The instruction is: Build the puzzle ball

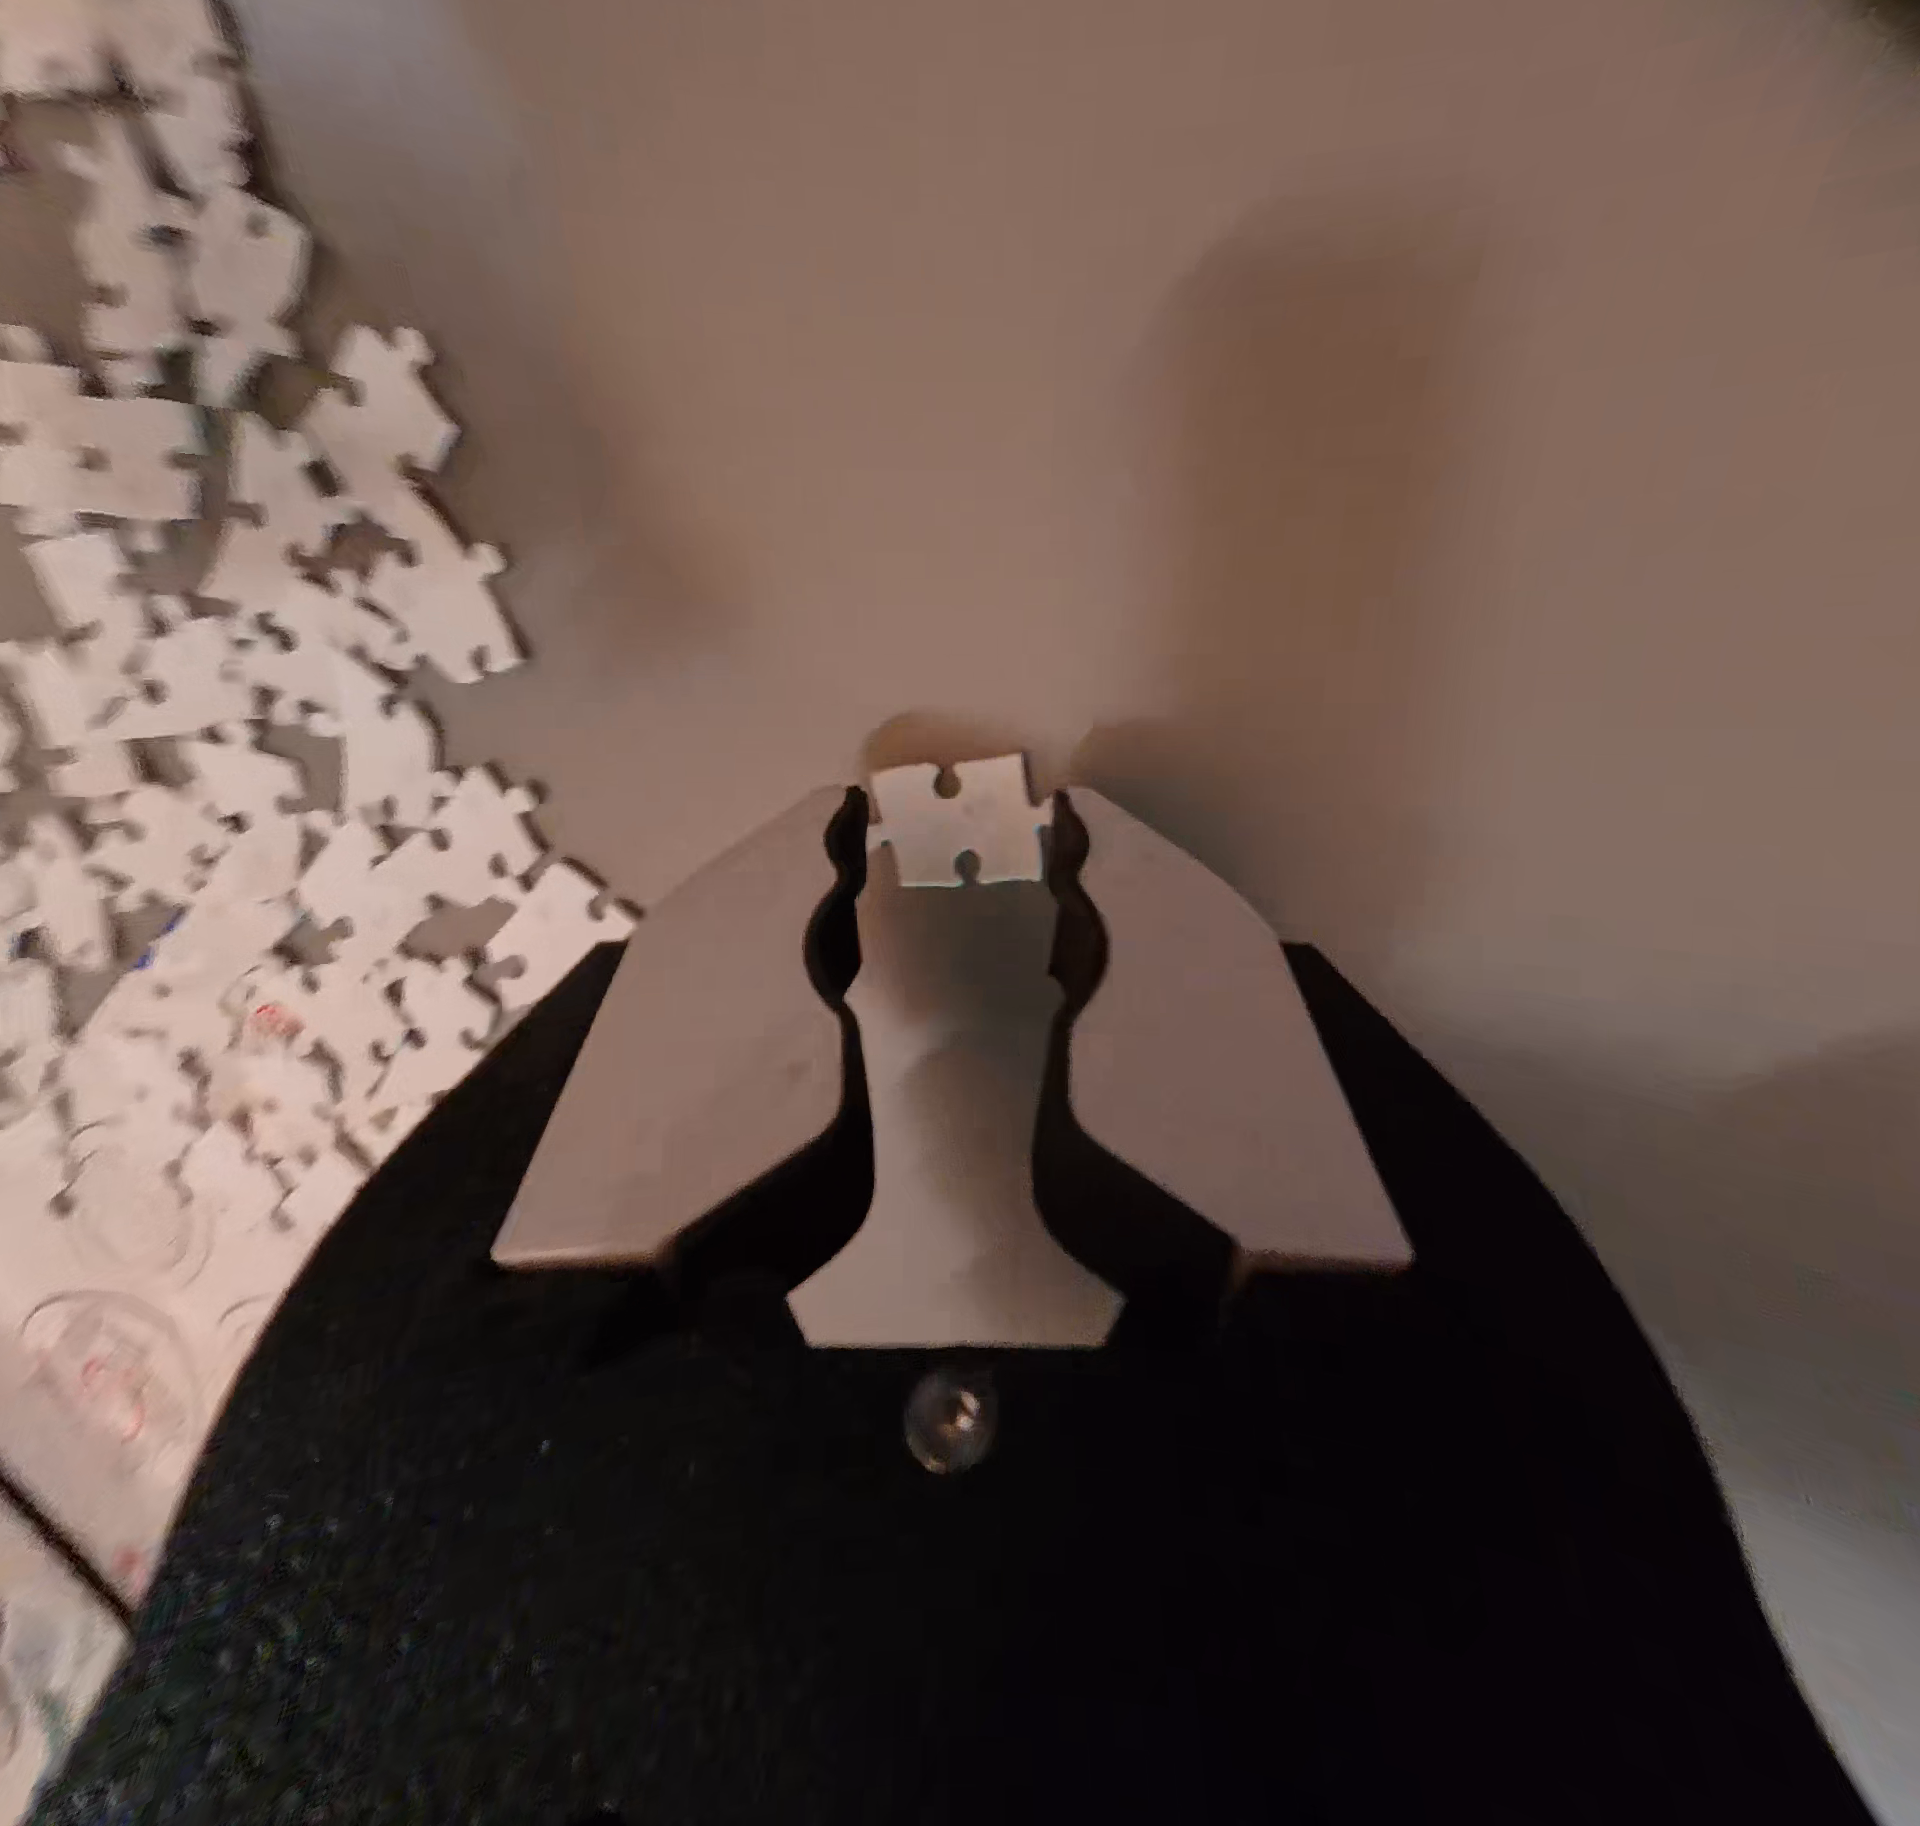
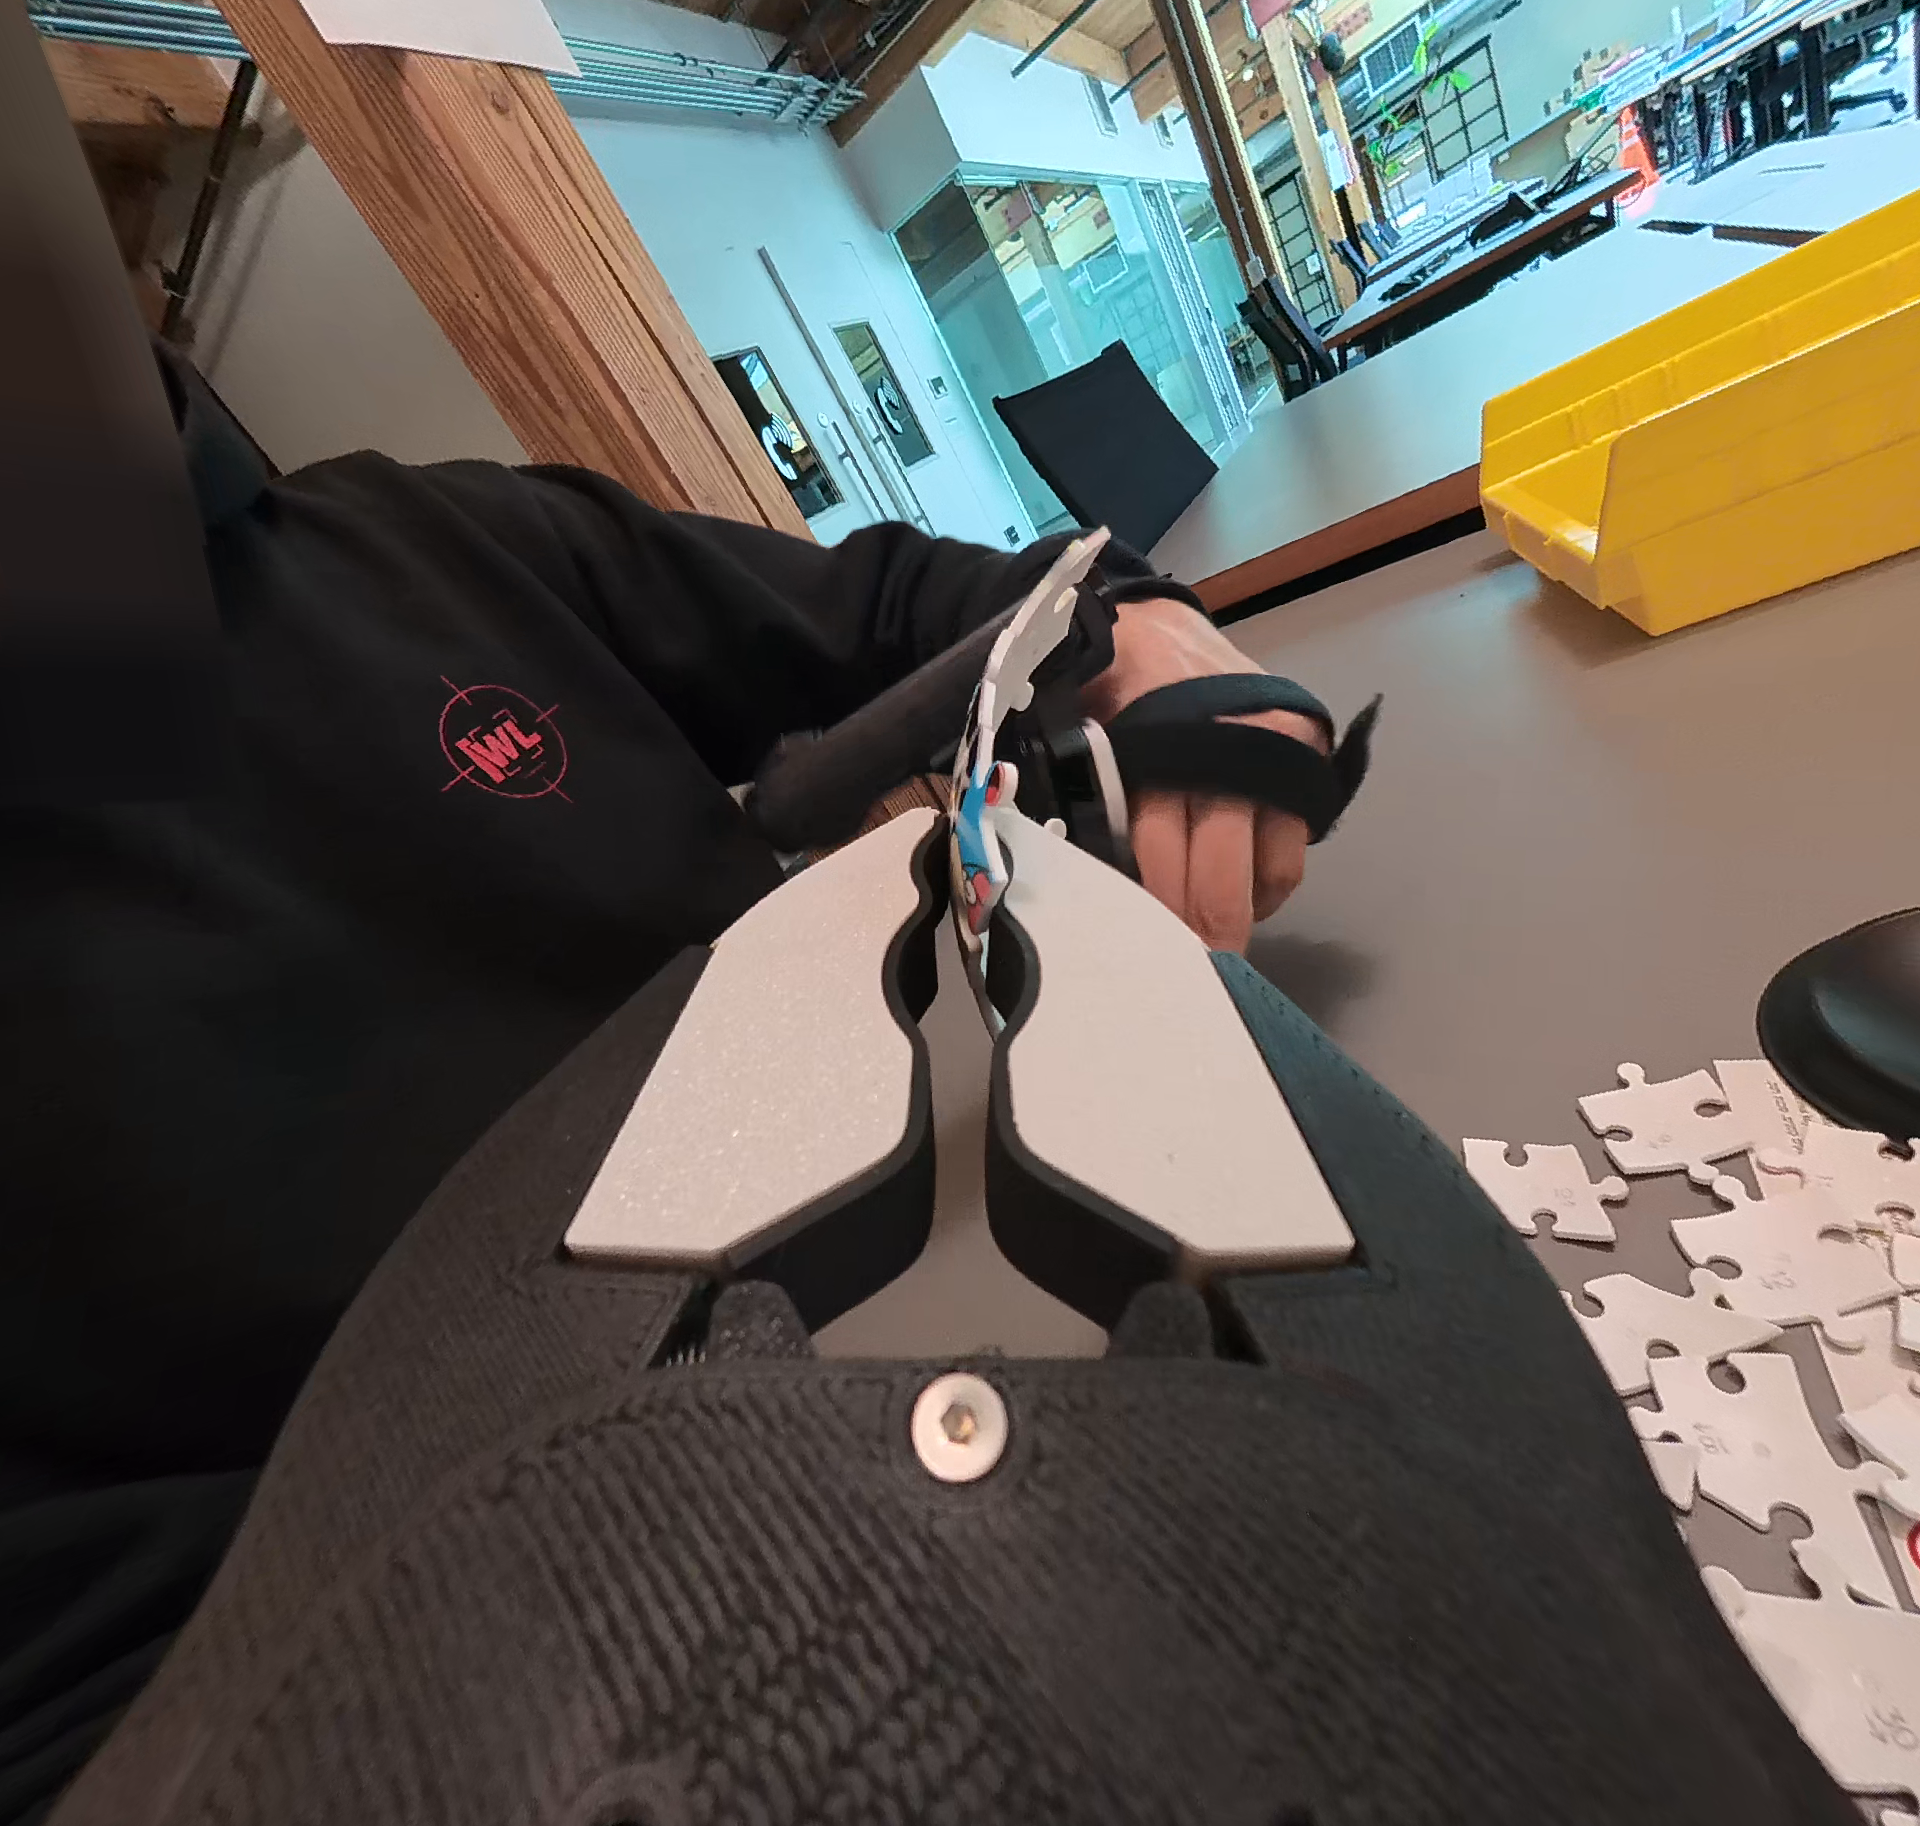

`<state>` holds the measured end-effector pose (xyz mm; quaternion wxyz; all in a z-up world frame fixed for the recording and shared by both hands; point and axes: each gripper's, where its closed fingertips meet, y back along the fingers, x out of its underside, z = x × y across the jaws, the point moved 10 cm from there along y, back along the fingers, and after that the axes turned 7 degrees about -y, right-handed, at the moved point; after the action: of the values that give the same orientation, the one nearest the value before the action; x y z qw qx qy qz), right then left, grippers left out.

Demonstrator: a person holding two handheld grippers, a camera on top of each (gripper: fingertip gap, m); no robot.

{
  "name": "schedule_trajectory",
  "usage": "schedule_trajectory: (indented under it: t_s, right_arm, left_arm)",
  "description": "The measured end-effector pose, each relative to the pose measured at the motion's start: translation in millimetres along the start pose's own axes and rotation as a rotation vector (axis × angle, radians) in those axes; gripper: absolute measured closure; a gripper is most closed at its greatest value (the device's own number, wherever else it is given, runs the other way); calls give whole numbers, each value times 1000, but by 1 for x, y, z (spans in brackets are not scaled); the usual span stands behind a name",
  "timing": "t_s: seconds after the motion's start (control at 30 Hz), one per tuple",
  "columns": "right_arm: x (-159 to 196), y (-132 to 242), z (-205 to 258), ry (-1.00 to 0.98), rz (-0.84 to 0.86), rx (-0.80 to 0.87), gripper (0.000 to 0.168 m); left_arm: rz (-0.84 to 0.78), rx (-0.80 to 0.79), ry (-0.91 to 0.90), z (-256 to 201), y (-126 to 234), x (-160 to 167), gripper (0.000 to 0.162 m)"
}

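Only the right wrist view shows the yellow bin point(image 2: 1714, 446) and joined puzzle strip point(image 2: 1003, 737).

Yellow bin point(image 2: 1704, 467) on grey table point(image 2: 1558, 789)

Loose puzzle pieces point(image 1: 260, 789) lie left of the held piece point(image 1: 958, 834).
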<state>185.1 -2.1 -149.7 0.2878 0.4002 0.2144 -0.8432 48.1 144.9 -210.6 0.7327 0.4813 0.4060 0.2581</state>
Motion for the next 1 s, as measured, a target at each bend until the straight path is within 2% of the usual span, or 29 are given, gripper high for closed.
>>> schedule_trajectory:
  t_s: [0.1,0.23,0.3,0.37,0.4,0.47,0.6,0.7,0.87,1.0]
  right_arm:
    - [0,0,1,8,8,1,165]
    - [-1,1,2,15,-5,-7,165]
    - [-1,1,1,12,-6,-5,164]
    - [0,1,1,11,-2,-7,164]
    - [0,0,1,12,-2,-5,164]
    - [-1,0,2,13,-4,-8,164]
    - [-2,0,6,35,6,-3,165]
    - [-3,-2,7,39,2,-16,165]
    - [-1,-9,6,34,27,-24,164]
    - [-2,-10,8,43,35,-24,164]
  left_arm:
    - [19,52,36,3,-6,2,144]
    - [-33,9,218,-2,-12,-4,158]
    - [-27,-65,362,-5,-14,-8,156]
    - [-2,-151,484,-6,-14,-10,142]
    - [-10,-182,501,-9,-12,-10,140]
    - [-70,-260,512,-14,-2,-9,141]
    - [-238,-280,512,-40,15,-5,145]
    - [-159,-291,375,-54,6,4,136]
    - [-231,-198,326,-36,2,8,132]
    - [-166,-16,345,-22,-7,17,136]
